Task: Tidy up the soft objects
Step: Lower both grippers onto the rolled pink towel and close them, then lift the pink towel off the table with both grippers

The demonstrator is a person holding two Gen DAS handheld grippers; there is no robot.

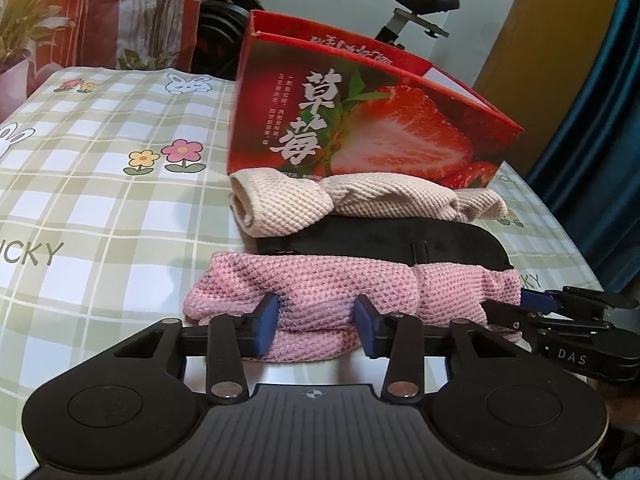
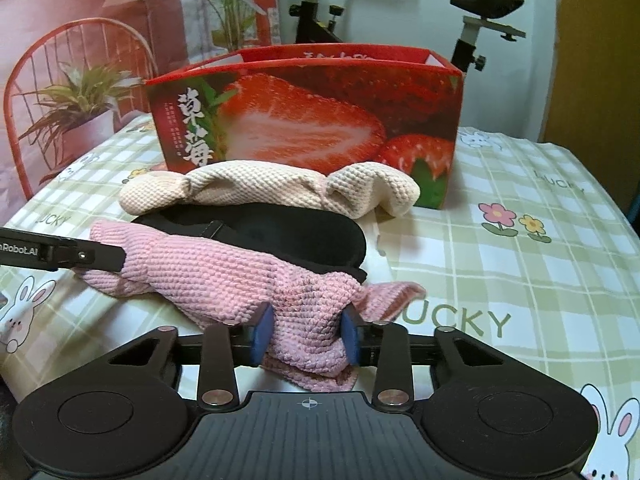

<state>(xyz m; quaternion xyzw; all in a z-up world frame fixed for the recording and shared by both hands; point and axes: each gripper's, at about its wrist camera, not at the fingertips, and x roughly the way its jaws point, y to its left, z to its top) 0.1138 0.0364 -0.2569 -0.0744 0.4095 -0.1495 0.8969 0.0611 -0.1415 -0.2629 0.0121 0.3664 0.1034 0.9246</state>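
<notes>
— So what could go wrong?

— The black eye mask [image 1: 380, 240] lies partly over my pink cloth [image 1: 340, 284], just in front of the strawberry box [image 1: 360, 120]; lifting could drag it along.

— Your claws?

— Left claw [image 1: 318, 322] and right claw [image 2: 306, 330] both clamped on the pink cloth, jaws partway closed.

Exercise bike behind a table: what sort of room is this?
Probably a room in a home: an exercise bike by the wall, a bunny-print checked tablecloth, and a strawberry box on the table.
</notes>
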